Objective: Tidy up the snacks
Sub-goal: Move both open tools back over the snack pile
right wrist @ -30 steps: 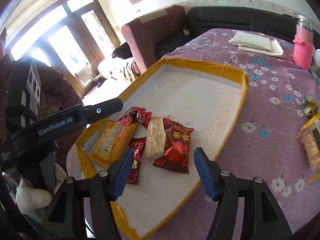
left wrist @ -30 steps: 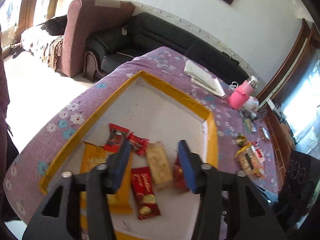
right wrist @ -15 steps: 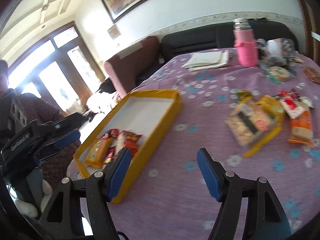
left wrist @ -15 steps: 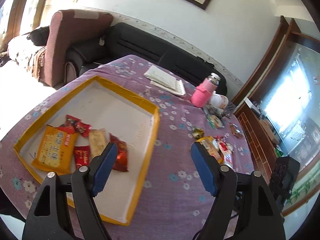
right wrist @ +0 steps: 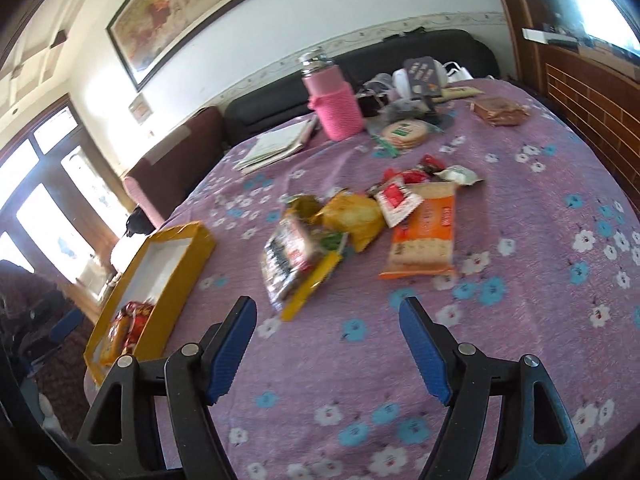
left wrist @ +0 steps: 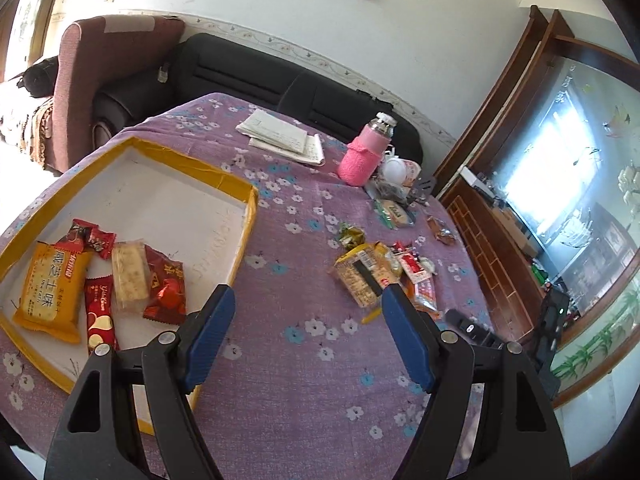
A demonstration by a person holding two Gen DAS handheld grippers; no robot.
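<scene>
A yellow-rimmed white tray [left wrist: 224,178] lies on the purple flowered tablecloth and holds several snack packs, among them an orange pack [left wrist: 50,292] and a red pack [left wrist: 166,284]. In the right wrist view the tray [right wrist: 192,236] is at the left. A pile of loose snacks [left wrist: 380,276] lies to the tray's right, with an orange cracker pack [right wrist: 426,228] and a yellow pack [right wrist: 352,216]. My left gripper [left wrist: 306,304] is open and empty over the cloth between tray and pile. My right gripper [right wrist: 328,312] is open and empty in front of the pile.
A pink bottle [right wrist: 334,100], a notebook [left wrist: 282,140], a round biscuit pack [right wrist: 404,134] and small clutter stand at the table's far side. A brown wrapped snack [right wrist: 498,110] lies far right. A sofa and an armchair stand behind the table.
Both grippers have swung away from the tray toward the loose snack pile on the right. Both stay open and empty. The snacks in the tray have not moved.
</scene>
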